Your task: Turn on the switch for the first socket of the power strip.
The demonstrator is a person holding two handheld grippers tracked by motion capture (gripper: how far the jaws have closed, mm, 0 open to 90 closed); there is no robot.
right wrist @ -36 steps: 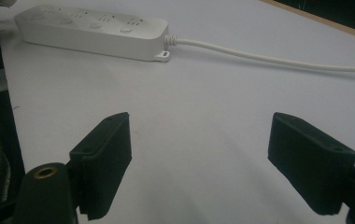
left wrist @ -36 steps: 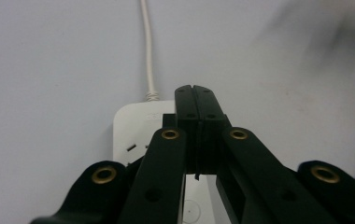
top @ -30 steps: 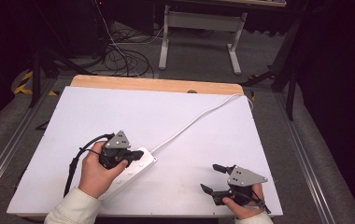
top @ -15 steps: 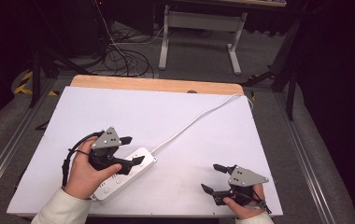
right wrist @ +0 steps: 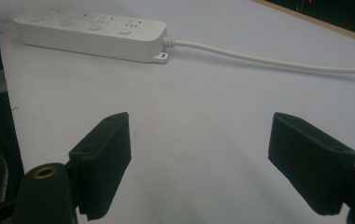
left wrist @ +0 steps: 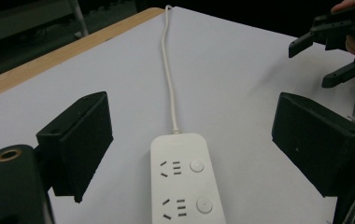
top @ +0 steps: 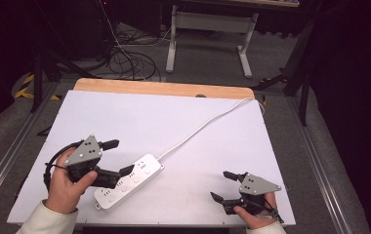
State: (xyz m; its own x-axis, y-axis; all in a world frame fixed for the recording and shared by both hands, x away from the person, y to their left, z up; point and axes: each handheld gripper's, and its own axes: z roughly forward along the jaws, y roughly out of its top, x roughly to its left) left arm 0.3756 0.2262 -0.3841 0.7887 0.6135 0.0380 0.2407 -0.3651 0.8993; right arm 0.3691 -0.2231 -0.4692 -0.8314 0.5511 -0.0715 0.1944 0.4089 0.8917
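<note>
A white power strip (top: 130, 181) lies aslant on the white tabletop (top: 174, 122), near the front left. Its white cable (top: 208, 124) runs off toward the far right corner. My left gripper (top: 118, 157) hovers open at the strip's left end, with one jaw on each side of it. In the left gripper view the strip (left wrist: 185, 186) lies between the wide-apart jaws of the left gripper (left wrist: 194, 135), with the cable (left wrist: 168, 70) leading away. My right gripper (top: 222, 186) stands open near the front right edge, nothing in it. From the right gripper (right wrist: 203, 158), the strip (right wrist: 91, 30) lies far off.
A wooden strip (top: 164, 88) borders the table's far edge. Beyond it are loose floor cables (top: 125, 58) and a metal desk frame (top: 208, 29). Grey rails (top: 320, 161) run along both sides of the table.
My left gripper has drawn back to the left and toward the person, uncovering more of the power strip. The strip and the right gripper have stayed where they were.
</note>
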